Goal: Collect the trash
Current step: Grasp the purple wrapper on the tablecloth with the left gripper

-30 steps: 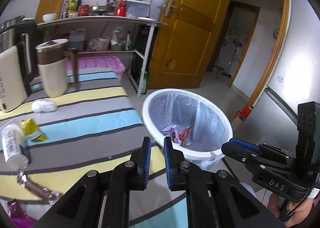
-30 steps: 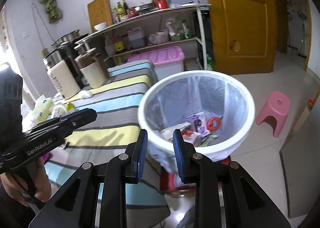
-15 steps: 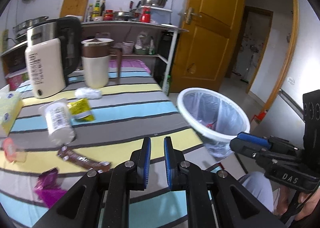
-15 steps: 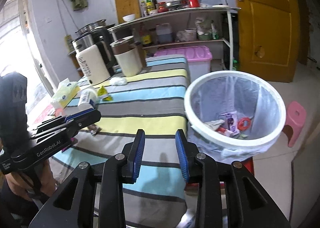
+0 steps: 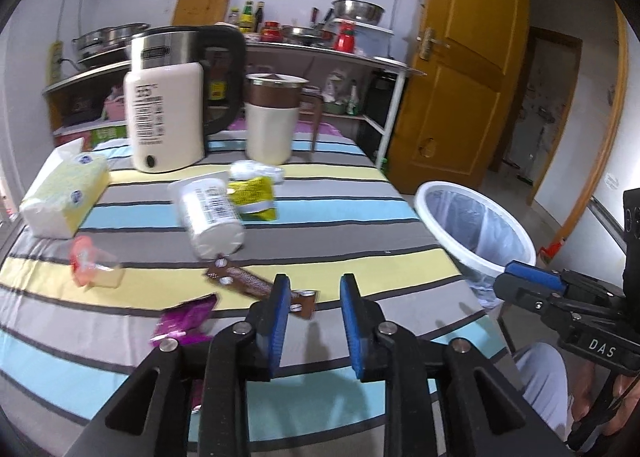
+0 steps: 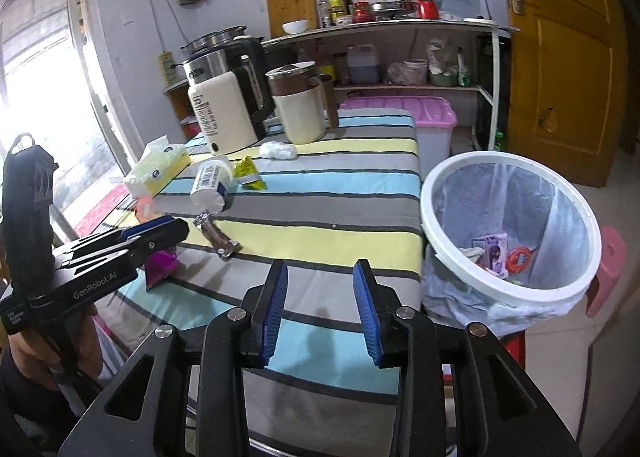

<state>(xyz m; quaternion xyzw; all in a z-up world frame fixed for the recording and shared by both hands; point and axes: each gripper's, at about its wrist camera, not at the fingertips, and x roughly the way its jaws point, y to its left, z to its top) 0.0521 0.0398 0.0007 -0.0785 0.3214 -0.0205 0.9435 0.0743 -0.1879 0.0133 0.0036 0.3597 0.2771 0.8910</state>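
L gripper [image 5: 313, 293] & R gripper [image 6: 322, 289] spread, level over table [image 5: 340, 213].

Striped cloth table cover [image 5: 320, 217], glossy plastic bin [image 6: 508, 297], crinkly foil wrapper [image 5: 256, 281].

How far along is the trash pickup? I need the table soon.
Done: several wrappers lie in the bin. In hand: nothing; left gripper and right gripper have open, empty jaws. Left on the table: brown wrapper, purple wrapper, white bottle, yellow packet.

Bright daylight glares from the window [image 6: 48, 97]; fisheye edges curve, dark corners
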